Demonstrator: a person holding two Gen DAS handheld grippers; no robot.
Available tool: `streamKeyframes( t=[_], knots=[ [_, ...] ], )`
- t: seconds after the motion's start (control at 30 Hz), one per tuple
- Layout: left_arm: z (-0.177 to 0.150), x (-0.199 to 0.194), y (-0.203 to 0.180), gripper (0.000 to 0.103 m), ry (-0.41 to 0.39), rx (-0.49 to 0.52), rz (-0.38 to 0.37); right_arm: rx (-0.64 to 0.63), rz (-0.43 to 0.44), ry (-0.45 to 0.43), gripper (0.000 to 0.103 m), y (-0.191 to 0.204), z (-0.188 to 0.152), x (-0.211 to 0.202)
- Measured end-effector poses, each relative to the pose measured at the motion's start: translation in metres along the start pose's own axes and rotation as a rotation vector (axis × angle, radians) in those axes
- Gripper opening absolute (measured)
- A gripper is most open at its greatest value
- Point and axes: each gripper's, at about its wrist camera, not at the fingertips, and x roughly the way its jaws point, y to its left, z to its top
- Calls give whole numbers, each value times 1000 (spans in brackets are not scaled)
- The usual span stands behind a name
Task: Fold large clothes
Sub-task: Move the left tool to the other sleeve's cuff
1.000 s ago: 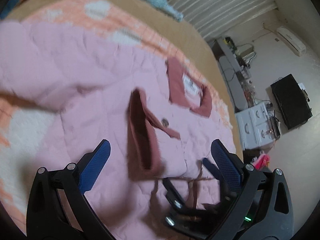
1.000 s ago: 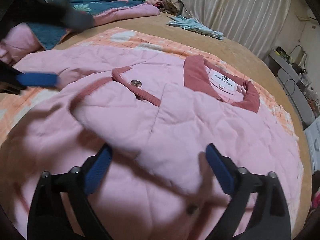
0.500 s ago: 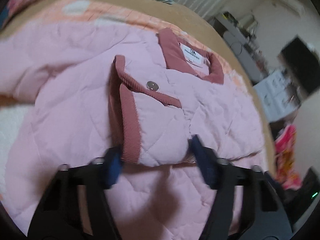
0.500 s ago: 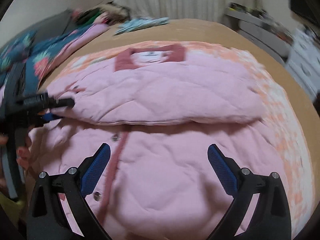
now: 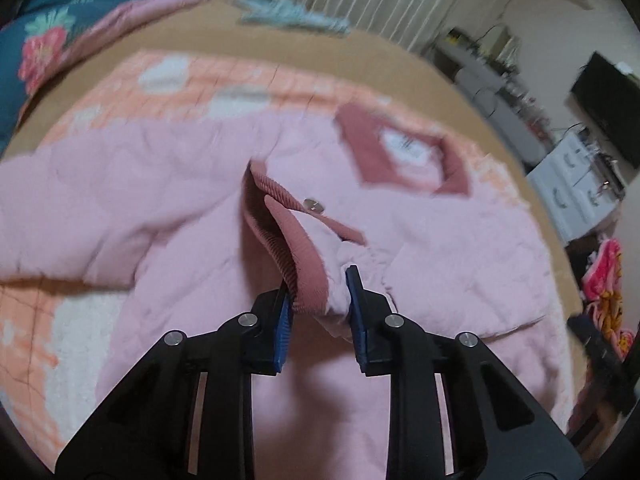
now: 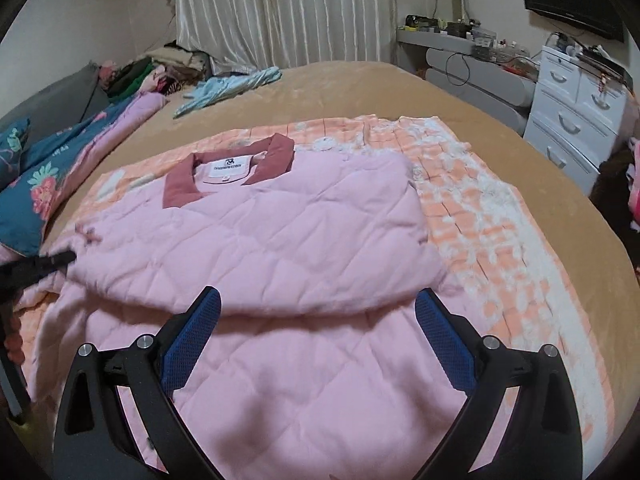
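A pink quilted jacket (image 6: 256, 232) with a dark rose collar (image 6: 180, 188) lies on an orange-and-white blanket (image 6: 480, 216) on the bed; one sleeve is folded across its chest. In the left wrist view my left gripper (image 5: 318, 280) is shut on the sleeve's ribbed rose cuff (image 5: 296, 256), which carries a metal snap (image 5: 313, 205). The jacket (image 5: 440, 248) fills that view. My right gripper (image 6: 318, 312) is open and empty, hovering over the jacket's lower half. The left gripper shows at the right wrist view's left edge (image 6: 60, 258), pinching the sleeve end.
A tan bedspread (image 6: 360, 92) covers the bed. A blue floral quilt (image 6: 44, 176) and piled clothes (image 6: 160, 68) lie at the left. A light blue garment (image 6: 228, 88) lies at the far side. White drawers (image 6: 572, 116) stand to the right.
My left gripper closed on the sleeve cuff and has lifted it a little. My right gripper swung round to the jacket's hem side and stays open.
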Motion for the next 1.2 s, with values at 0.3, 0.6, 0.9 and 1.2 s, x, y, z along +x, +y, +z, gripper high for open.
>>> streamKeyframes(
  t=[0.3, 0.6, 0.9, 1.2],
  knots=[
    [-20, 15, 15, 27, 50, 9, 26, -3, -43, 220, 98, 6, 5, 85],
    [-24, -7, 19, 60, 52, 38, 39, 14, -32, 177, 99, 25, -1, 64],
    [-24, -55, 55, 94, 0, -14, 75, -25, 54, 65, 99, 80, -4, 9],
    [-35, -95, 116, 94, -36, -127, 128, -87, 121, 10, 99, 143, 3, -24]
  ],
)
